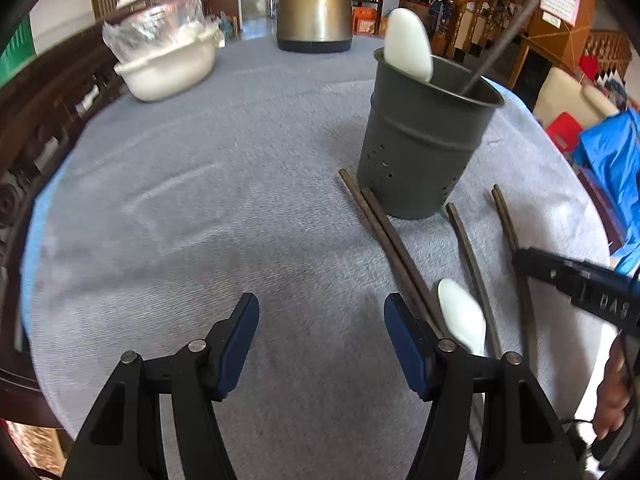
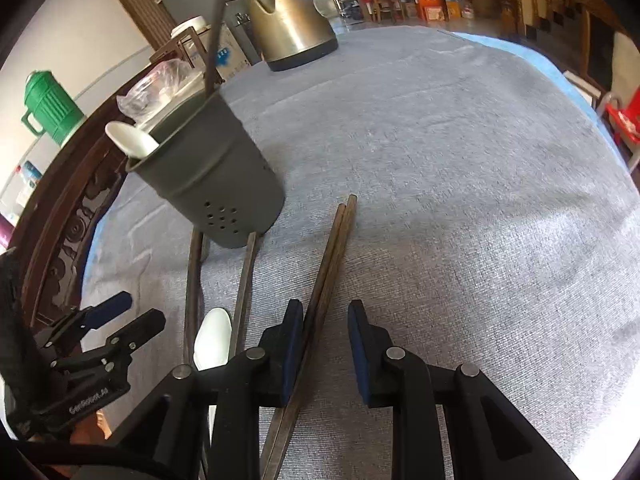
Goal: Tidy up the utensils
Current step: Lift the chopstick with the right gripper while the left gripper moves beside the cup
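A dark grey utensil holder stands on the grey cloth with a white spoon and a thin metal rod in it. In front of it lie several dark wooden chopsticks and a second white spoon. My right gripper is low over one pair of chopsticks. They lie between its narrowly parted jaws against the left pad, with a gap to the right pad. My left gripper is open over bare cloth, left of the chopsticks.
A brass-coloured kettle stands at the far side of the table. A white bowl under a plastic bag sits at the far left. A carved wooden rail borders the table's left edge, with a green jug beyond.
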Tool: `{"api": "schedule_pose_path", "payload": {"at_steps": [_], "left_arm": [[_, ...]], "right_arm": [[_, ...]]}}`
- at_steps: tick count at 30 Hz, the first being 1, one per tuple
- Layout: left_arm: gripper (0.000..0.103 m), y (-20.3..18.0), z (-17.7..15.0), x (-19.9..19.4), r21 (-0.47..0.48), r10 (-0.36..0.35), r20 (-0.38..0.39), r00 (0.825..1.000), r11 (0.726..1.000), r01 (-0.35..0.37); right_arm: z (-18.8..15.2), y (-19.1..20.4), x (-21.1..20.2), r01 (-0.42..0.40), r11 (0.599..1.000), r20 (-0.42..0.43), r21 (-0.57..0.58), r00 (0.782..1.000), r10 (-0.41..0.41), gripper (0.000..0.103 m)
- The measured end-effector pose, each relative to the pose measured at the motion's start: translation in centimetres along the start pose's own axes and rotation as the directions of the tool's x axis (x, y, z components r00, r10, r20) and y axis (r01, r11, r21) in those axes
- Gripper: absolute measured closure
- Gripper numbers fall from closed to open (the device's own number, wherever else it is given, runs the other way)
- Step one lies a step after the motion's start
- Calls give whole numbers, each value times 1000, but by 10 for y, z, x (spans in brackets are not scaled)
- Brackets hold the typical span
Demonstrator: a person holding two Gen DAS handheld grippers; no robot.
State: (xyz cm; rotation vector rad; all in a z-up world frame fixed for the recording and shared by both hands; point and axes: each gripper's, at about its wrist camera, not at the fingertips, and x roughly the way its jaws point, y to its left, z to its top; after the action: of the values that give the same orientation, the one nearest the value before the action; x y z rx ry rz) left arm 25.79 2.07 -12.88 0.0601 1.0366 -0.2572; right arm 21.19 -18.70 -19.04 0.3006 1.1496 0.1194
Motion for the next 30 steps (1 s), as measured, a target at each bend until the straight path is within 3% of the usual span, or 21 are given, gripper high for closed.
{"api": "schedule_pose_path", "payload": {"at_steps": [4, 6, 15, 19, 30], "left_arm": [[37, 2, 12, 11, -39, -37, -26, 999, 999, 36], [30, 1, 17, 11, -50, -47, -14, 999, 998, 46], [28, -3, 35, 23, -42, -20, -16, 1000, 999, 19], [28, 2, 44, 28, -70, -43, -39, 998, 997, 41], [27, 20, 47, 31, -74, -24, -99, 995, 997, 17]], "right_arm": [[2, -3, 1, -10, 1000, 0, -1, 1000, 10, 78], [3, -4, 1, -12, 1000, 0, -5, 1000, 12, 78], [3, -4, 2, -25, 1000, 3, -14, 1000, 25, 78], [3, -5, 3, -33, 999, 5, -13, 999, 33, 78], [5, -11, 2, -60, 998, -7, 15, 998, 60, 79]]}}
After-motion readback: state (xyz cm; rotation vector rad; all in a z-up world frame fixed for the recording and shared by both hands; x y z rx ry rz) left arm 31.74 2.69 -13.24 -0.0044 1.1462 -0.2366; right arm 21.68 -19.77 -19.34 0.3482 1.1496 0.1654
